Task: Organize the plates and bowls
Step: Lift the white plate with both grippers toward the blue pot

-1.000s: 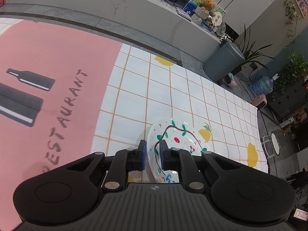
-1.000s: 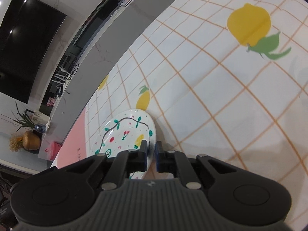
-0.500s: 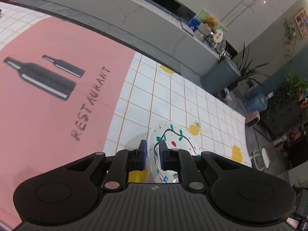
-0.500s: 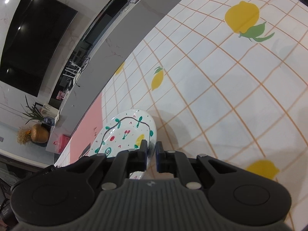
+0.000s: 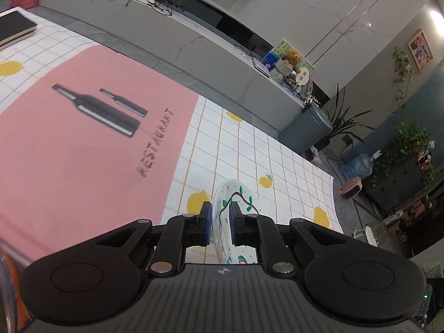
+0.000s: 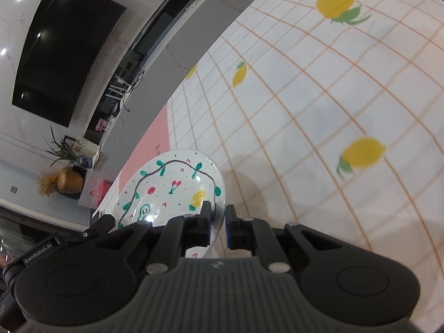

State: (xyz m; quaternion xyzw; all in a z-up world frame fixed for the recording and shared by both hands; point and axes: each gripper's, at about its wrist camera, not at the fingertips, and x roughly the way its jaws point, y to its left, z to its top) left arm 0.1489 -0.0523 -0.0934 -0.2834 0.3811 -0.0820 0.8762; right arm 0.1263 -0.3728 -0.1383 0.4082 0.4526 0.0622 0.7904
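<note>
Pink mat [image 5: 83, 144]: lies left on the tablecloth [image 5: 249, 149], a likely spot for dishes.
Left gripper [image 5: 220, 226]: clamped on the plate's near rim.
Plate [image 6: 172, 186]: carried above the cloth, pinched at opposite rims so it stays steady.
Right gripper [image 6: 217, 226]: closed on the other rim.

Each claw [image 5: 220, 223] [image 6: 218, 222] is black plastic with blue pads, silver screws and a ribbed grey body

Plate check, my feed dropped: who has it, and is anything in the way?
Both grippers shut on the painted plate: left gripper and right gripper pinch opposite rims. Plate above the lemon tablecloth. Nothing seen blocking.
</note>
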